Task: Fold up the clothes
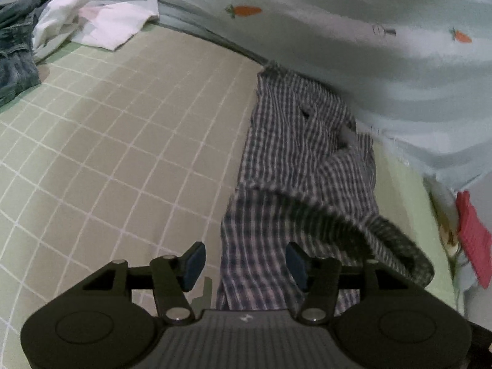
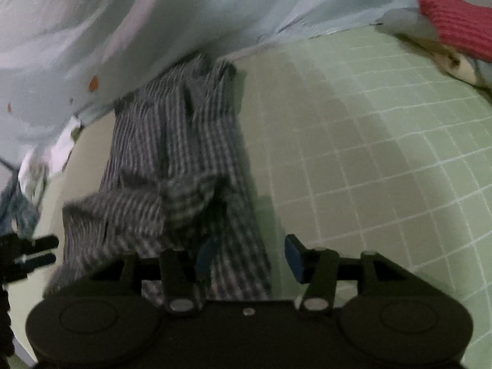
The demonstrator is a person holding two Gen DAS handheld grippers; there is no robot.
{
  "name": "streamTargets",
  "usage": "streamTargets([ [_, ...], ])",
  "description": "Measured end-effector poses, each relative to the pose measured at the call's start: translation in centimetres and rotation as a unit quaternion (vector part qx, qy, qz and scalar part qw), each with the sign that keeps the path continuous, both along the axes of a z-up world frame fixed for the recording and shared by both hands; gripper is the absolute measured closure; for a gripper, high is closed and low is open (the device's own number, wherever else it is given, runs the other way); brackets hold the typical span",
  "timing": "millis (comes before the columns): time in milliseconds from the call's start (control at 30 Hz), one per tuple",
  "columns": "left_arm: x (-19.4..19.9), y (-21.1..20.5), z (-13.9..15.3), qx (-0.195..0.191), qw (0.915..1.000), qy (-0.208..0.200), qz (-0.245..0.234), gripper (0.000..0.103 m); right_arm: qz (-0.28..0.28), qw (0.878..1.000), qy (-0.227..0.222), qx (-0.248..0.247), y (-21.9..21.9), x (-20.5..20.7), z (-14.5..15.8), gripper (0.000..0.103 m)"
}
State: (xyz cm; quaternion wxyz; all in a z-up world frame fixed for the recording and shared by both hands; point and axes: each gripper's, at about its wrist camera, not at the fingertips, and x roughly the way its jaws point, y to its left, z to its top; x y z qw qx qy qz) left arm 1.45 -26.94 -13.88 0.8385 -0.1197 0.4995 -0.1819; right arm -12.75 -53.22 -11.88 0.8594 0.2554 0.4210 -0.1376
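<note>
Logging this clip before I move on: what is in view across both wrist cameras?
checked garment: one, dark blue and white, rumpled on the sheet below both grippers
bed sheet: one, pale green, white grid
quilt: one, pale blue, carrot print, along the far side
white cloth: white pieces, count unclear, far left
denim garment: one, blue, far left edge
red knit item: one, far right
left hand-held gripper: black, blue pads, open over the garment
right hand-held gripper: black, blue pads, open over the garment's edge

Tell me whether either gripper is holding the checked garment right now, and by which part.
Nothing is held. Both the left gripper and right gripper are open above the near end of the checked garment, fingers apart and clear of the cloth.
</note>
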Motion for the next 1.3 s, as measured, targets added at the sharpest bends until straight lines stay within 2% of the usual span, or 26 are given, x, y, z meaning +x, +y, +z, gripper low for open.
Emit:
streamTargets([
  [133, 0.2, -0.3, -0.2, 0.003, 0.9999, 0.006, -0.01, 0.044, 0.046, 0.999, 0.008, -0.014, 1.2, 2.2, -0.3, 0.05],
  [233, 0.4, -0.6, 0.0, 0.007, 0.9998, -0.001, -0.017, 0.044, 0.067, 0.997, -0.009, -0.029, 1.2, 4.9, 0.3, 0.05],
  [300, 0.5, -0.6, 0.1, 0.007, 0.9998, -0.004, -0.016, 0.044, 0.045, 0.998, -0.043, -0.016, 0.2, 6.2, 1.1, 0.055],
  [367, 0.6, -0.5, 0.2, 0.008, 0.9999, -0.008, -0.013, 0.044, 0.015, 0.997, -0.081, 0.003, -1.0, 7.3, 2.0, 0.055],
  [467, 0.4, -0.1, 0.5, 0.011, 0.9998, -0.014, -0.005, 0.044, -0.017, 0.993, -0.114, 0.004, -2.3, 7.1, 3.2, 0.054],
  [600, 0.3, 0.5, 0.1, 0.011, 0.9998, -0.006, 0.012, 0.044, -0.032, 0.994, -0.107, -0.006, -2.2, 5.0, 3.2, 0.055],
  [700, 0.5, 0.3, -0.3, 0.009, 0.9999, 0.002, 0.012, 0.044, -0.044, 0.994, -0.096, 0.039, -1.9, 2.3, 1.8, 0.056],
  [833, 0.5, -0.4, -0.7, 0.008, 0.9999, 0.008, 0.002, 0.044, -0.023, 0.993, -0.084, 0.078, -0.3, 0.2, 0.0, 0.059],
  [867, 0.4, -0.6, -0.7, 0.01, 0.9999, 0.006, -0.004, 0.044, -0.018, 0.993, -0.08, 0.085, 0.1, 0.4, -0.3, 0.06],
  [933, 0.3, -1.1, -0.5, 0.014, 0.9998, 0.003, -0.016, 0.044, -0.013, 0.99, -0.082, 0.114, 0.4, 1.0, -0.9, 0.069],
  [1000, 0.1, -1.2, -0.4, 0.019, 0.9996, -0.003, -0.022, 0.044, -0.009, 0.986, -0.084, 0.143, 0.5, 1.7, -1.4, 0.084],
  [1067, 0.0, -1.1, -0.3, 0.019, 0.9996, -0.004, -0.021, 0.044, -0.004, 0.982, -0.086, 0.166, 0.4, 2.9, -1.6, 0.095],
  [1300, 0.2, -0.8, -0.5, 0.018, 0.9998, 0.0, -0.009, 0.044, -0.001, 0.957, -0.125, 0.263, 0.3, 7.9, -1.6, 0.095],
])
